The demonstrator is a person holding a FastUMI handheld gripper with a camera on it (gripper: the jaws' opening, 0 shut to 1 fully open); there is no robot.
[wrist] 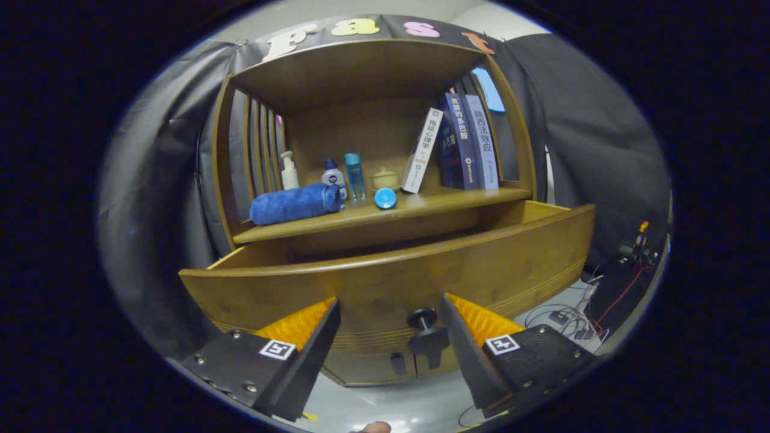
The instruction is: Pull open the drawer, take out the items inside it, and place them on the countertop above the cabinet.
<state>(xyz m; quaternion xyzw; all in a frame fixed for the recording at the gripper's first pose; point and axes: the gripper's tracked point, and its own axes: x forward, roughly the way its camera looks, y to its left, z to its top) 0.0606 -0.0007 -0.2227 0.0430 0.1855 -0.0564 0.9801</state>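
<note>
Jaws (390,313): spread wide, gripping nothing, both fingers clear of the wood.
Knob (423,317): dark, on the drawer front, in the gap between the fingers, toward the 3 o'clock finger (close beside it, contact cannot be told).
Drawer (385,282): pulled well out of the cabinet, curved wooden front just ahead of the fingers; inside hidden behind the front wall, so contents cannot be told.
Lower doors (391,364): at 6 o'clock under the drawer, two small dark handles side by side.
Bench (433,201): wooden countertop above the drawer, at 12 o'clock from the jaws, carrying the things below.
Blue towel (295,203): rolled, lying on its side at 9 o'clock on the bench.
White pump bottle (289,171): upright behind the towel, near the slatted side wall.
Small white bottle (332,174): blue cap, upright, just behind the towel's 3 o'clock end.
Clear blue bottle (355,175): upright, just beside the small white bottle.
Blue round thing (385,198): near the bench's front edge, at 3 o'clock of the clear bottle.
Cream lidded jar (385,178): behind the blue round thing.
Books (460,144): at 3 o'clock on the bench, one white volume leaning toward the dark upright ones.
Cables (571,316): on the floor at 3 o'clock, beyond the drawer's end.
</note>
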